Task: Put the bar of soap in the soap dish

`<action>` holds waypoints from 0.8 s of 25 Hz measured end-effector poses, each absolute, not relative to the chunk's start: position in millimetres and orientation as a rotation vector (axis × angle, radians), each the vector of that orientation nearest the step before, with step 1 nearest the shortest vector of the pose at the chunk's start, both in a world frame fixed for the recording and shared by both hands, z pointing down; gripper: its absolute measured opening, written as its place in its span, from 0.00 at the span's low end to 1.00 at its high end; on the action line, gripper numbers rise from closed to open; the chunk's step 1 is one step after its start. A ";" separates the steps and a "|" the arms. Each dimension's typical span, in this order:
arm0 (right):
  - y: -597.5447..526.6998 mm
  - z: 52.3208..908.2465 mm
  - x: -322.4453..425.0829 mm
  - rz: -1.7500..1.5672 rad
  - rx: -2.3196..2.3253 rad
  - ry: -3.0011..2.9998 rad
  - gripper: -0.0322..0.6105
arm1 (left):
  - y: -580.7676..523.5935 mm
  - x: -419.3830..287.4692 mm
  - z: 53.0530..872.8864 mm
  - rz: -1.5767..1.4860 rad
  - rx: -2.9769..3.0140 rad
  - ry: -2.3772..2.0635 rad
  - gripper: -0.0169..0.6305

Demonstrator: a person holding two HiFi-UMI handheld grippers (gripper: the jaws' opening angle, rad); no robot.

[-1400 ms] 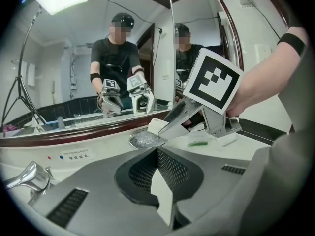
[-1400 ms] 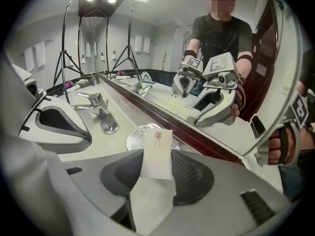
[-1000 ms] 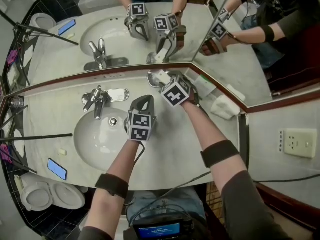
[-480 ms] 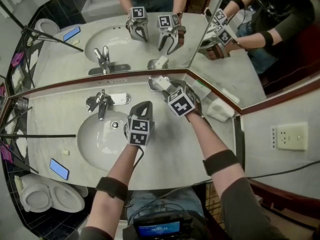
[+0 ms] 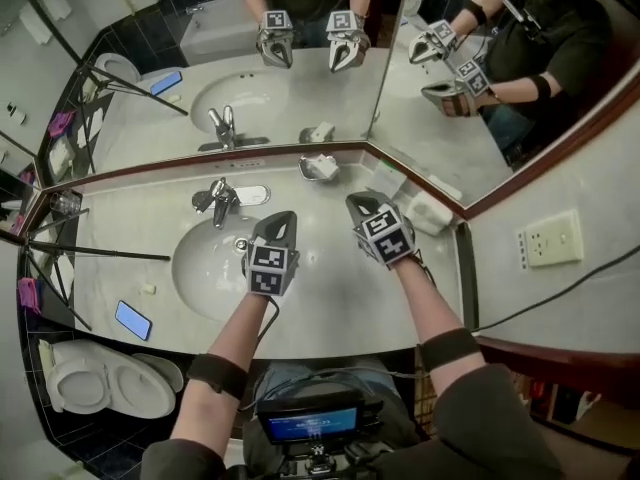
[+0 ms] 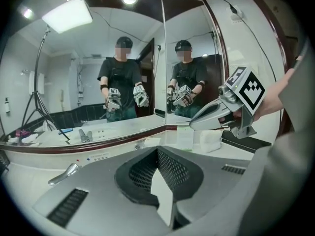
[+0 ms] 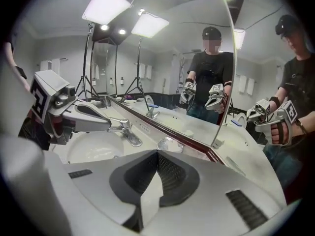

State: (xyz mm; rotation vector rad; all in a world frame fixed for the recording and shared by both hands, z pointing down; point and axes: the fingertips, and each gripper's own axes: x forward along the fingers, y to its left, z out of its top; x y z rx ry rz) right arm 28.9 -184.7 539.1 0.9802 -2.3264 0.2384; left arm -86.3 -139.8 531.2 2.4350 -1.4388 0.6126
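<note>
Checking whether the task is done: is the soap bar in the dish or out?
In. The white soap bar lies inside the soap dish by the mirror.

Glossy stone and chrome, matt plastic.
The counter point(image 5: 340, 303) looks like pale veined stone, smooth and glossy; the basin point(image 5: 200, 273) is shiny white ceramic; the tap point(image 5: 220, 200) is bright chromed metal. The soap dish point(image 5: 306, 169) looks clear and shiny, the soap point(image 5: 323, 165) white and matt. The left gripper point(image 5: 286, 216) has a matt grey plastic shell and black pads point(image 6: 173, 167) with a fine mesh grain.
</note>
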 end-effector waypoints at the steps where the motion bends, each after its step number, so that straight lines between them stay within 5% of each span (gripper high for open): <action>1: -176.4 539.8 35.2 0.247 0.990 -2.341 0.08 | -133.6 -86.1 526.9 0.610 2.439 -1.440 0.02; 20: -66.1 544.6 73.0 0.400 1.098 -2.434 0.08 | -46.5 -82.4 522.2 0.574 2.432 -1.406 0.02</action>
